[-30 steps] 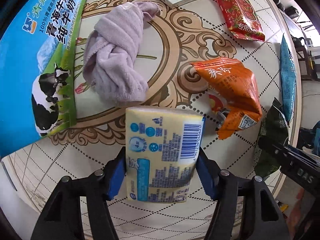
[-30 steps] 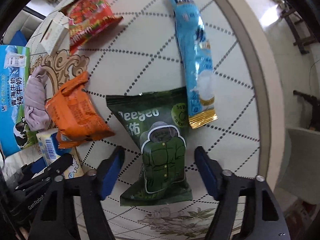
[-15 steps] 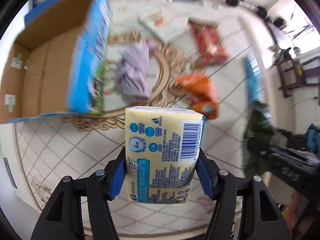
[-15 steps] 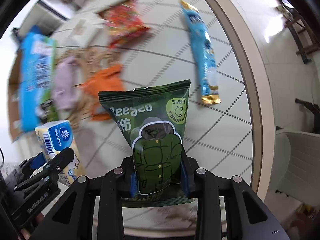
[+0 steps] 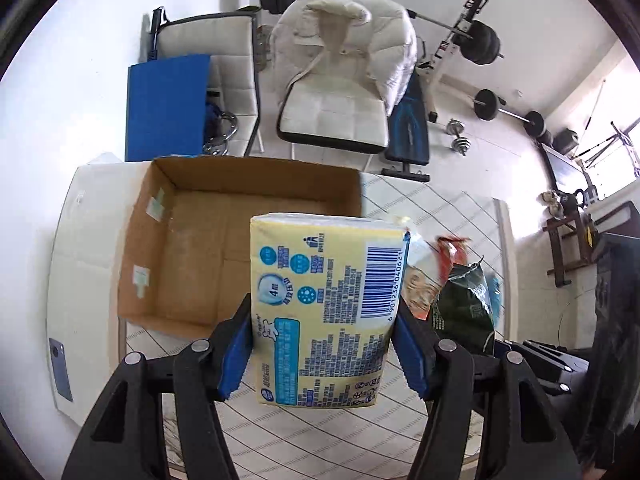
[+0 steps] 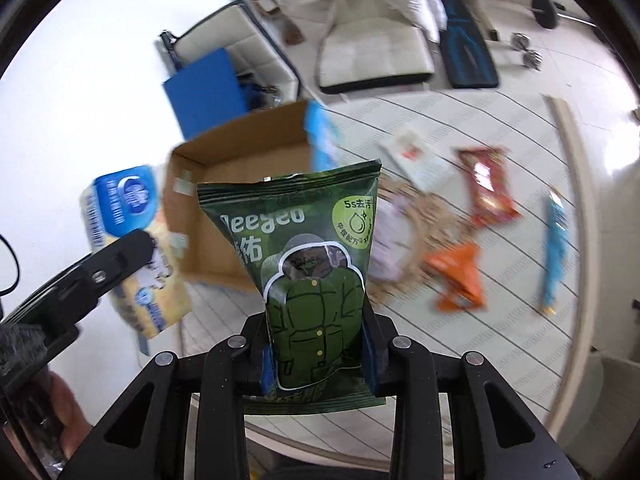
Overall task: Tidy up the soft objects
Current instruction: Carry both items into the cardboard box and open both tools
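My left gripper (image 5: 325, 350) is shut on a yellow tissue pack (image 5: 326, 308) and holds it up in the air in front of the open cardboard box (image 5: 192, 248). My right gripper (image 6: 318, 354) is shut on a green pouch (image 6: 308, 272), also lifted above the table. The green pouch shows in the left wrist view (image 5: 464, 308) to the right of the tissue pack. The tissue pack shows in the right wrist view (image 6: 132, 248) at the left. The box (image 6: 240, 188) appears empty.
On the round table (image 6: 520, 344) lie an orange packet (image 6: 456, 276), a red packet (image 6: 488, 188), a long blue packet (image 6: 556, 248), a lilac cloth (image 6: 388, 240) and a white booklet (image 6: 420, 160). A phone (image 5: 60, 368) lies at the left. Chairs and weights stand behind.
Both grippers have risen and tilted up from the table. The right gripper closed on the green pouch and lifted it. The box's open inside has come into view.
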### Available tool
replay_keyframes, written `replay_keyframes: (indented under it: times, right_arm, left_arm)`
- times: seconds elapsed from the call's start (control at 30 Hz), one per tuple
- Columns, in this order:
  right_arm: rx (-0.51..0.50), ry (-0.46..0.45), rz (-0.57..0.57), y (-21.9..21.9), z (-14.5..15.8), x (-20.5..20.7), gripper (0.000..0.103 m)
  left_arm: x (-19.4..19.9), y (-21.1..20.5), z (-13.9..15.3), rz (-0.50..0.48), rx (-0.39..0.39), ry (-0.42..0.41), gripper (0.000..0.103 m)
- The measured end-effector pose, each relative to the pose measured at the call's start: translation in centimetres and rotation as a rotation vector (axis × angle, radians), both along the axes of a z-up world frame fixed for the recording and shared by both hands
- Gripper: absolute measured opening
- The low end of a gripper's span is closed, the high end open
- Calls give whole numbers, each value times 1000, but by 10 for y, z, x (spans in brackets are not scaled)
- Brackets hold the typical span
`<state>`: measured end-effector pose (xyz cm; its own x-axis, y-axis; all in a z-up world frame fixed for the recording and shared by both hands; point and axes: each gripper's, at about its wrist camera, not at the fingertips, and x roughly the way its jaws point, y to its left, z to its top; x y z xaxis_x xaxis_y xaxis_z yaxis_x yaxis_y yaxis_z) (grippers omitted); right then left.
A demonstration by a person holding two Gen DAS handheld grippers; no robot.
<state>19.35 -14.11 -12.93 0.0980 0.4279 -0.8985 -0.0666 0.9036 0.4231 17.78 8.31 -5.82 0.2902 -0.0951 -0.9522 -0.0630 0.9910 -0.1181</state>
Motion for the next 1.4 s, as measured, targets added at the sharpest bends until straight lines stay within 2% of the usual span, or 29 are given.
replay_keyframes:
  times: [0.17, 0.3, 0.5, 0.67, 0.77, 0.83, 0.9, 0.97, 1.03, 1.07, 1.13, 1.3, 1.4]
  right_arm:
    - [-50, 28, 5, 73, -28, 48, 35]
    - [-116, 87, -3, 120, -77, 89, 35]
    - [-221, 142, 0, 151, -134, 124, 35]
    - [-283, 159, -14, 155, -161, 145, 35]
    - [-299, 167, -20, 158, -165, 152, 37]
    - [-291, 163, -25, 159, -164, 154, 43]
    - [-295, 148, -27, 159, -160, 154, 70]
    - [-301, 131, -23, 160, -156, 152, 78]
    - [-310, 125, -17, 160, -151, 149, 78]
    - [-310, 123, -19, 159, -149, 147, 78]
    - [-311, 119, -17, 158, -145, 142, 78]
    - [-323, 96, 0, 161, -130, 120, 94]
    - [-322, 87, 4, 163, -125, 104, 96]
  left_arm:
    - [52, 49, -61, 24, -16, 107, 61]
    - [96, 65, -117, 18, -41, 203, 61]
    - [144, 76, -180, -14, -89, 310, 61]
    - [165, 74, -206, -60, -105, 355, 62]
    - [168, 71, -209, -61, -107, 387, 62]
    - [169, 73, -213, -61, -117, 422, 62]
    - [168, 74, -214, -70, -127, 439, 65]
    - [164, 76, -209, -66, -127, 426, 74]
    - [161, 80, -204, -59, -118, 406, 90]
    - [158, 82, -201, -58, -109, 399, 92]
    - [153, 84, -194, -63, -86, 384, 92]
    - [135, 92, -176, -56, -65, 333, 92]
    - [118, 95, -163, -50, -49, 304, 92]
